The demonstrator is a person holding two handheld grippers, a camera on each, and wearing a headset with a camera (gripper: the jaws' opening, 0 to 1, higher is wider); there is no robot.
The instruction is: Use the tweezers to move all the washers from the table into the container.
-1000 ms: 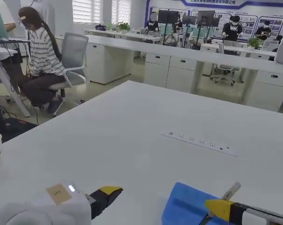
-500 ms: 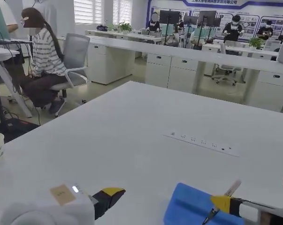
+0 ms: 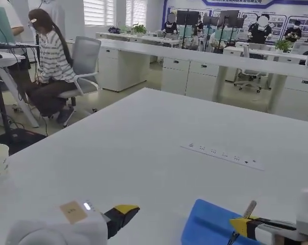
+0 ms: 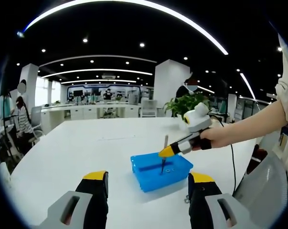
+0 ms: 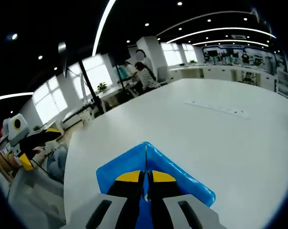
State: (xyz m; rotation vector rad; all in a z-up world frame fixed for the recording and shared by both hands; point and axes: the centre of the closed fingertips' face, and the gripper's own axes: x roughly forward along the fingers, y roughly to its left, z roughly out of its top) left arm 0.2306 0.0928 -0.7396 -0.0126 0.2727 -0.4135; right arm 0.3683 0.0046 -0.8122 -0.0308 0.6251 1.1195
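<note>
The container (image 4: pixel 158 182) is a shallow, open blue tray, rectangular, sitting flat on the white surface (image 4: pixel 86 148). The tweezers (image 4: pixel 162 163) are slim and grey. They stand nearly upright over the container's middle, with their tips down inside it, close to its floor, and their upper end rising well above its rim. The right gripper (image 4: pixel 166 151) pinches them between its closed, yellow-tipped jaws, roughly midway along their length. A small dark ring, which looks like a washer (image 4: pixel 169 168), lies on the container's floor just beside the tweezers' tips. It is too small to make out more.
</note>
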